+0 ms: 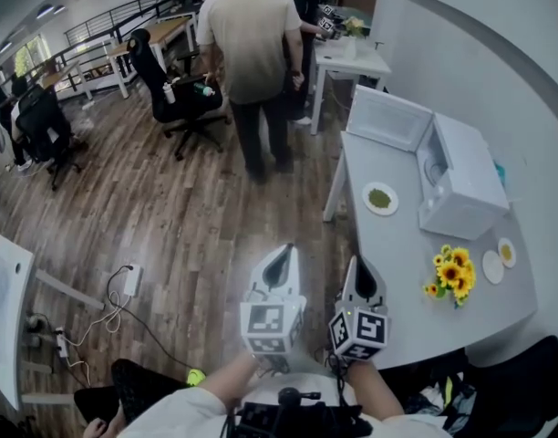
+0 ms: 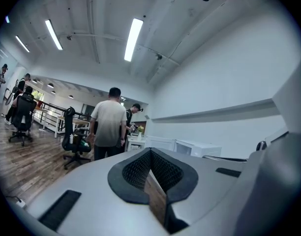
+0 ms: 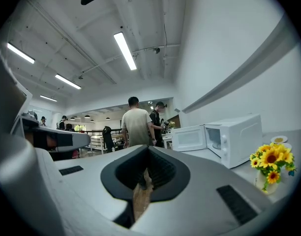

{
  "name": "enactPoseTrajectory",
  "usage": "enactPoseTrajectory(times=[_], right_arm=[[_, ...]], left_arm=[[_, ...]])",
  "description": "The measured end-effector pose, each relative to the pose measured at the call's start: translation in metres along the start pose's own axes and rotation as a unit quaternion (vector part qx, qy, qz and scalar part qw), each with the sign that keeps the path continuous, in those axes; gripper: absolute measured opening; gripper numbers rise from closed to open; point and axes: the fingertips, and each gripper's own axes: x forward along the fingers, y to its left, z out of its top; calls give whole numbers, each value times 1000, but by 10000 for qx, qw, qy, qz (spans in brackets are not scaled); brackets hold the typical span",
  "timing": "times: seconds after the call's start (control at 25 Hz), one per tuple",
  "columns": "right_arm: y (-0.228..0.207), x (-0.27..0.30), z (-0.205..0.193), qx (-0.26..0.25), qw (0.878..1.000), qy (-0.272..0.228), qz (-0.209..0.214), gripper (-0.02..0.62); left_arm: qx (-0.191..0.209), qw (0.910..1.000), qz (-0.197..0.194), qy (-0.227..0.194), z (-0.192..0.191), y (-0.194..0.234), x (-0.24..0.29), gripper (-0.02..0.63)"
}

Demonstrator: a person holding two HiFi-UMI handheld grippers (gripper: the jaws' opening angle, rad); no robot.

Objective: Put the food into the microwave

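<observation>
Food (image 1: 380, 198) is a green patch on a white plate (image 1: 366, 192).

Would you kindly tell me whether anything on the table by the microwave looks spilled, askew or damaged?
Nothing stands out. The microwave has its door open, ready for loading. The plate of green food lies flat before it, the sunflowers stand upright, and two small dishes sit beside them, with nothing spilled.

Lighting: bright, even, from ceiling tube lamps (image 2: 133, 39). Shadows: soft. Glare: pale sheen on wooden floor (image 1: 206, 226). Distortion: strong fisheye bending, dark rounded corners. Focus: foreground slightly soft, distance clear.
</observation>
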Motion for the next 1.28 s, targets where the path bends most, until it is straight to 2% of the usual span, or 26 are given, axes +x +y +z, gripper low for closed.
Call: enactPoseTrajectory(times=[0.76,1.0,1.28], right_arm=[[-35,170,23,40,9999,-53,-114,14],[-44,223,26,232,9997,-40,-88,14],[-58,268,23,200,9997,61,-103,14]], left_arm=[[87,9999,-104,10,24,42,170,9],[48,9998,-152,120,21,53,215,9],[18,9996,-218,152,22,59,264,9]])
